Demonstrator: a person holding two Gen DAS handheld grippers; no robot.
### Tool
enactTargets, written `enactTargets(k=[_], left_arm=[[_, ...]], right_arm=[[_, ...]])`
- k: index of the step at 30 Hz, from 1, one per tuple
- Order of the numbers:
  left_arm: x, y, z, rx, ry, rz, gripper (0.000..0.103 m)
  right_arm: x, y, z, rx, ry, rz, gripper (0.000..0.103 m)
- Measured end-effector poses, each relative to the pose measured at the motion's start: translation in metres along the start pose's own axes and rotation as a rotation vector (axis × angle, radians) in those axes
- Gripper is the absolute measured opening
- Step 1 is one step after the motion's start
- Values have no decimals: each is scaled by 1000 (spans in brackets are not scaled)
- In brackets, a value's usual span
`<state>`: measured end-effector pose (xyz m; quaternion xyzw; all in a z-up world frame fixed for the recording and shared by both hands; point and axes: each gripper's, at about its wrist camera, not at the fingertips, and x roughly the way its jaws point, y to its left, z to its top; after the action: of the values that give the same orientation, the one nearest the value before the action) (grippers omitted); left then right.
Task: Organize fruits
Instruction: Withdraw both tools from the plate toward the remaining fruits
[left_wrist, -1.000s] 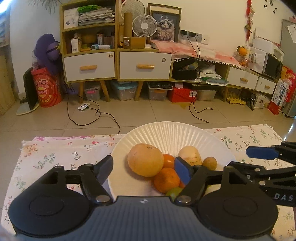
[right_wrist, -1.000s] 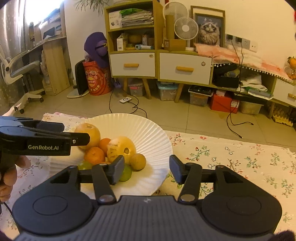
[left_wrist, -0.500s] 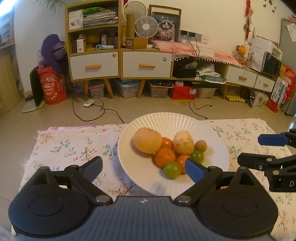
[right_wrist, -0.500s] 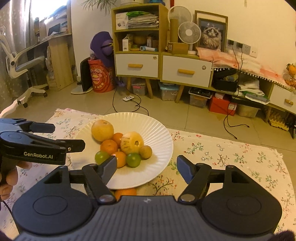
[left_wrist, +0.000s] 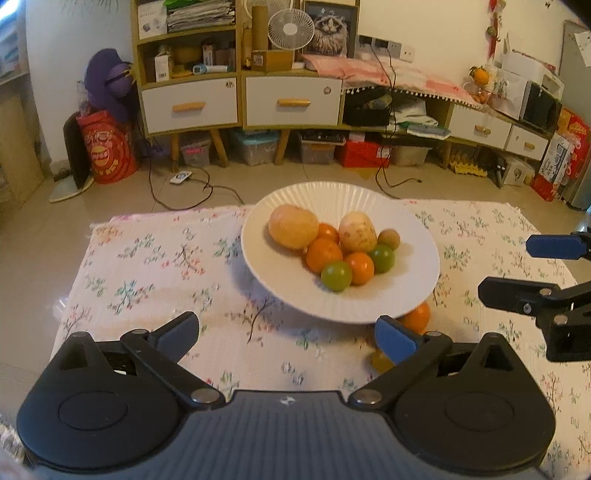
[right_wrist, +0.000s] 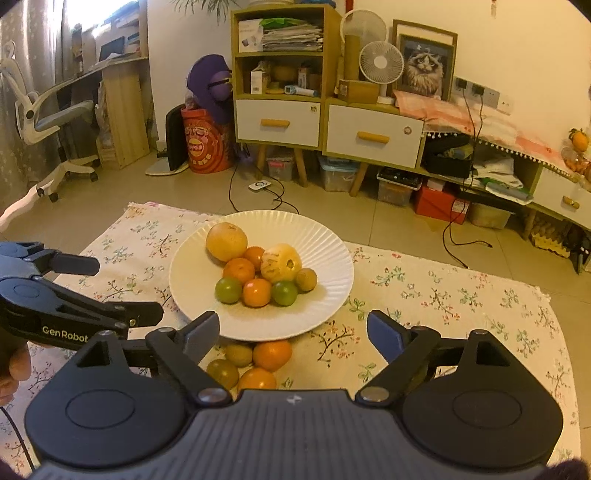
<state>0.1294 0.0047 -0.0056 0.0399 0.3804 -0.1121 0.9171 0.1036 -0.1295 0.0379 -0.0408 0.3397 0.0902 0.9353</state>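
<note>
Left tool (left_wrist: 286, 334): jaws standing wide apart, having just been opening, with nothing between them; it is hovering over the floral cloth (left_wrist: 155, 258) covering the tabletop, short of the plate (left_wrist: 280, 273). Its right finger (left_wrist: 395, 339) is overlapping the near plate rim in view, beside an orange (left_wrist: 419, 315) lying on the cloth and partly tucked under that rim.

Right tool (right_wrist: 291, 334): jaws likewise apart and just having been opening, gripping nothing; it is pointing down toward the near edge of the plate (right_wrist: 192, 280). Between its fingers, four loose fruits are lying on the cloth just before the rim: an orange (right_wrist: 272, 354), a second orange (right_wrist: 256, 378), a brown fruit (right_wrist: 239, 353) and a dark green fruit (right_wrist: 222, 373), all touching or nearly so.

On the plate, eight fruits are sitting in a cluster: a large yellow fruit (right_wrist: 226, 242) at the back left, a pale yellow fruit (right_wrist: 280, 263) to its right, three oranges (right_wrist: 239, 270), two green fruits (right_wrist: 228, 290) at the front and a small brown fruit (right_wrist: 306, 279) at the right.

The left tool (right_wrist: 110, 291) is showing at the left edge of the right wrist view, with part of a hand (right_wrist: 13, 369) behind it. Beyond the tabletop, a cabinet (right_wrist: 280, 122) is standing against the wall.
</note>
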Motion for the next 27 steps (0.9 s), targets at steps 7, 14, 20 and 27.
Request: enactTargets(k=[7,14,20,27], left_arm=[[-4,-1,-15,-1,33,16,86],[-1,-7,-28,6,66,17,86],[9,-24,-39,73,60,12,86],[25,-36,-44,88,35,-33,81]], right_arm=[[0,-1,-12,35,29,-22,92],[9,-4,-33,85,111,-29,92],[14,-6,-41,82,141,-48,92],[20,-16,-45,104,154,-82,92]])
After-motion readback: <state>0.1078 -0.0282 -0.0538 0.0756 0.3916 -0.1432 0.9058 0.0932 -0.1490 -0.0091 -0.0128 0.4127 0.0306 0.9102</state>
